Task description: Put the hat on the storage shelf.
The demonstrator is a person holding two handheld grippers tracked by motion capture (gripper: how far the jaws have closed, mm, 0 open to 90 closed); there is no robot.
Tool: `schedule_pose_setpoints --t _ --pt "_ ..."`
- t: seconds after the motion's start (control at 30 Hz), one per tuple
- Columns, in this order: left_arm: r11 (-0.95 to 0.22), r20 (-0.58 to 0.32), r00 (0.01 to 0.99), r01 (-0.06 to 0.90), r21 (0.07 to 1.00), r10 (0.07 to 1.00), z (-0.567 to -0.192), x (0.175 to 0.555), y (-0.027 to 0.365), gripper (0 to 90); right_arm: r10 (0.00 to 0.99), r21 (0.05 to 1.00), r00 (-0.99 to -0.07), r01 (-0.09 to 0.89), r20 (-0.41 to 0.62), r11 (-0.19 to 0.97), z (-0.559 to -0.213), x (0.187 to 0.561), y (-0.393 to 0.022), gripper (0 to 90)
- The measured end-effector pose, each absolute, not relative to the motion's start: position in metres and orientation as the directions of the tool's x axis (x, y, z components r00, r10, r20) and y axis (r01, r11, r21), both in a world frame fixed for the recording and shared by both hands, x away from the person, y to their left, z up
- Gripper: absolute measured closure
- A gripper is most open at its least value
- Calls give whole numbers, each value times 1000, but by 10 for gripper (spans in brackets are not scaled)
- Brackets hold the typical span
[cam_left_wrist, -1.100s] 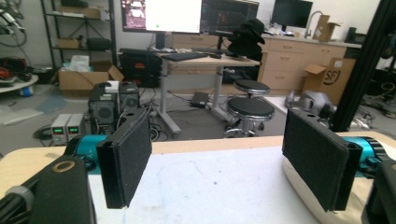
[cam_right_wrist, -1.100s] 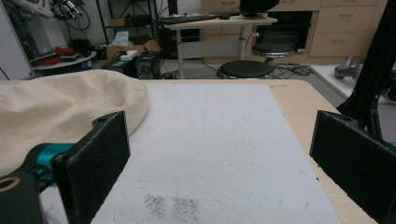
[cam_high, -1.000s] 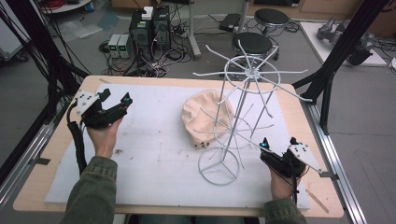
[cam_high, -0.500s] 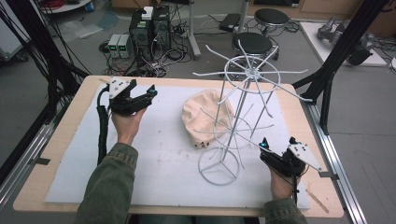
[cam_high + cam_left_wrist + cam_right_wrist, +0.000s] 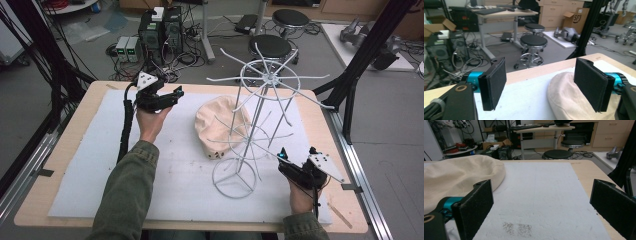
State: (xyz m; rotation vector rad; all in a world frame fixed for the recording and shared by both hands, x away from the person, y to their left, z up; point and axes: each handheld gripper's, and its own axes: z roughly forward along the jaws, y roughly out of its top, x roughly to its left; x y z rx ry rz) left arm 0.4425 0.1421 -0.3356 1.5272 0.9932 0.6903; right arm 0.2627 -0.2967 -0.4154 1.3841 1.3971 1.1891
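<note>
Cream cap (image 5: 571,100) lies beside the left hand-held gripper (image 5: 544,85), jaws wide, nothing between.

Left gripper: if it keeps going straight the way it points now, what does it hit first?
Most likely the cream cap. The left gripper points toward it with its jaws open and empty, and in the left gripper view the cap lies just ahead, partly behind one pad. Depth is uncertain; it might pass just above.

One cap (image 5: 220,125), one wire rack (image 5: 260,125), two tongs: left (image 5: 172,95), right (image 5: 296,157).

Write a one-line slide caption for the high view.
Left gripper open near a beige cap beside a white wire rack; right gripper waits open by the rack's base.
</note>
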Motion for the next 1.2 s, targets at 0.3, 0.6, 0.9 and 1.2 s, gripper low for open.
schedule_pose_setpoints --t 0.3,0.6,0.9,1.2 --pt "-53 -93 507 266 962 857 -348 474 117 272 996 974 -68 224 59 -42 -416 264 -297 39" --pt "-104 -112 559 340 935 822 -366 504 84 274 996 972 -61 232 57 -42 -417 264 -297 39" --pt "-155 -142 587 426 891 797 -389 517 62 258 982 968 -9 171 186 -182 -425 257 -312 65" --pt "-194 -135 582 467 863 802 -403 523 49 260 986 971 3 172 168 -166 -425 257 -313 65"
